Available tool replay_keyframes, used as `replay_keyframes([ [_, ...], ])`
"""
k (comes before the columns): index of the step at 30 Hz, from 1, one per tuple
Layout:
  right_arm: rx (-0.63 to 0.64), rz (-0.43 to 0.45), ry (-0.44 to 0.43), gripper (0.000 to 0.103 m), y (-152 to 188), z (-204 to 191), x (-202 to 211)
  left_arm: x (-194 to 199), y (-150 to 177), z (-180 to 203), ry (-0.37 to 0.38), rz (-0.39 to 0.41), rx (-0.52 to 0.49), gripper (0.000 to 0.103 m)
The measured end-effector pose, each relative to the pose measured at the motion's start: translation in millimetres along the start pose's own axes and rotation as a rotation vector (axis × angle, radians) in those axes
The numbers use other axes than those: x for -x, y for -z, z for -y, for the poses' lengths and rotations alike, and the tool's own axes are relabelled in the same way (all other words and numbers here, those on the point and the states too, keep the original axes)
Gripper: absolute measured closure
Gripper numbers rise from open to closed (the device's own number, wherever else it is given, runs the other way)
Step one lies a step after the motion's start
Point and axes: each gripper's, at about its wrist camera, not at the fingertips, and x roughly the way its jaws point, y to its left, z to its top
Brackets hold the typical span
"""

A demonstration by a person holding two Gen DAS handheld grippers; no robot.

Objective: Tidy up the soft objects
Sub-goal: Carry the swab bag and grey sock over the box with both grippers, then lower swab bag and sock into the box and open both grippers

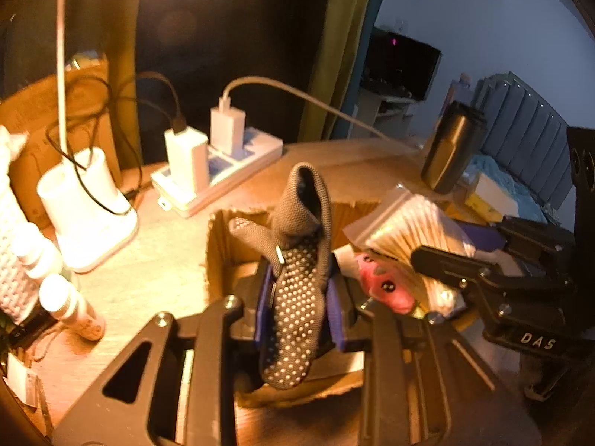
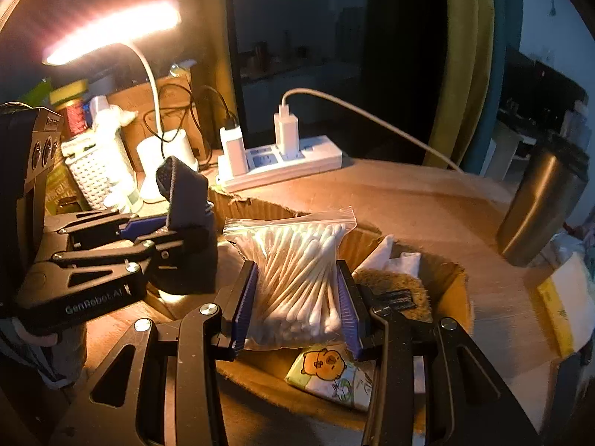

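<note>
Here, one sock (image 1: 297, 290); one swab bag (image 2: 297, 282)

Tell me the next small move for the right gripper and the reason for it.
Probably lower the right gripper a little and open it. It is shut on the bag of cotton swabs, held upright above the open cardboard box, where a tissue pack already lies. The left gripper holds a dotted sock alongside, so keep to the right side.
</note>
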Motion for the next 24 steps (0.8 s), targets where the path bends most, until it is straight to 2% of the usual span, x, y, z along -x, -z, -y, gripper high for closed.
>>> replay_keyframes([
  [4, -0.008, -0.035, -0.008, 0.060, 3.0, 2.4, -18.0, -23.0, 6.1, -5.0, -0.003, -0.064, 0.019, 0.073],
  [9, -0.011, -0.051, -0.014, 0.059, 6.2, 4.4, -28.1, -27.2, 7.7, -4.8, -0.012, -0.070, 0.011, 0.069],
  [11, -0.008, -0.051, -0.017, 0.058, 6.8, 4.0, -27.1, -28.9, 8.2, -3.2, -0.020, -0.070, 0.000, 0.058],
  [13, -0.003, -0.050, -0.014, 0.054, 7.0, 3.1, -25.2, -28.6, 7.9, -1.8, -0.014, -0.074, -0.005, 0.053],
  [18, -0.011, -0.025, -0.006, 0.041, 3.5, 5.1, -14.6, -25.8, 7.7, 2.4, -0.010, -0.074, -0.016, 0.051],
  [21, -0.003, -0.010, 0.016, 0.040, 2.8, 5.6, -5.7, -18.8, 6.6, 2.1, -0.027, -0.065, -0.007, 0.044],
  [22, -0.004, -0.004, 0.022, 0.040, 2.8, 6.4, -1.4, -15.5, 6.0, 2.2, -0.029, -0.059, -0.004, 0.038],
  [24, -0.007, 0.006, 0.030, 0.040, 3.7, 7.5, 6.1, -7.9, 4.8, 3.4, -0.031, -0.043, -0.001, 0.036],
])
